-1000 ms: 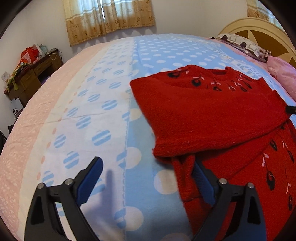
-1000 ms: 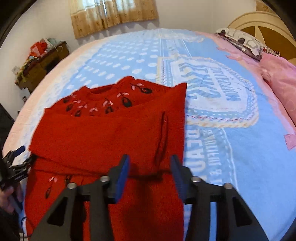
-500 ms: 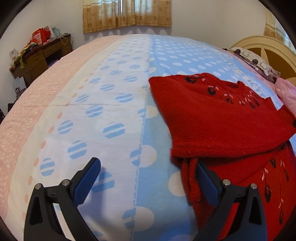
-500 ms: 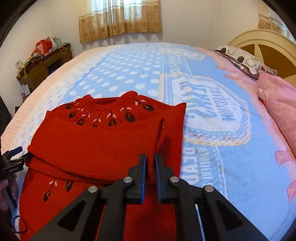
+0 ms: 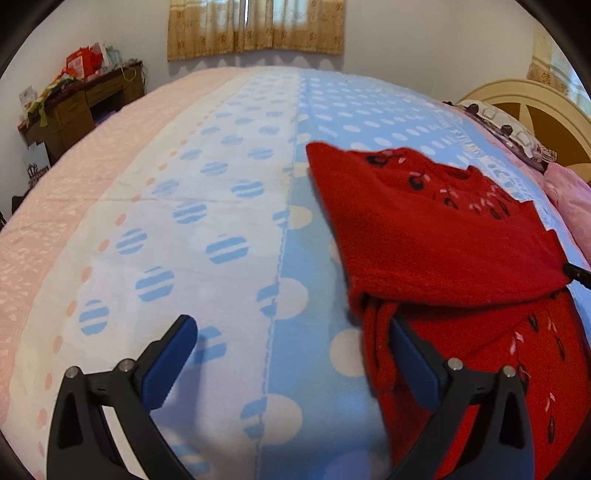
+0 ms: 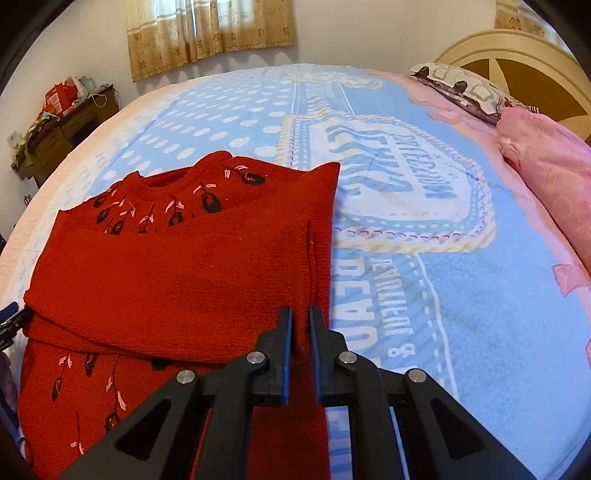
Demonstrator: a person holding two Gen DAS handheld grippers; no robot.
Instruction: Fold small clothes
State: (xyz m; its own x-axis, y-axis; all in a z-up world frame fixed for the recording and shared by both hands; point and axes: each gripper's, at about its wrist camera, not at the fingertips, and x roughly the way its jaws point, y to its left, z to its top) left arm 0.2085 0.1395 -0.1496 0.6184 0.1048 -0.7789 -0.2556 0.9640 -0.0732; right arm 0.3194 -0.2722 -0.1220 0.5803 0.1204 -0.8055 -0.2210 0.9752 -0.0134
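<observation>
Left wrist view: the left gripper point(image 5: 291, 354) hangs low over the bedspread point(image 5: 207, 206), its 2 jaws spread as wide as they go.
Left gripper's fingers: the one on the right point(image 5: 413, 362) sits against the sweater's near left edge; the other point(image 5: 170, 362) is over bare blue-and-white dotted cloth; nothing is pinched.
Sweater: red knit point(image 5: 443, 251) with dark and pink leaf stitching, lying flat on the bedspread, a sleeve folded across its chest below the collar.
Right wrist view: the right gripper point(image 6: 301, 332) has its jaws pressed together on a fold of the sweater point(image 6: 177, 280) at the near right edge, where the sleeve end meets the side.
Right jaws: just finished closing, red knit caught between the blue pads.
Bed: a pink pillow point(image 6: 546, 177) and a patterned pillow point(image 6: 461, 88) lie by the headboard point(image 6: 517, 62), well apart from the sweater.
Room: a cluttered desk point(image 5: 81, 103) stands against the far wall, beside the curtains point(image 5: 255, 29).
</observation>
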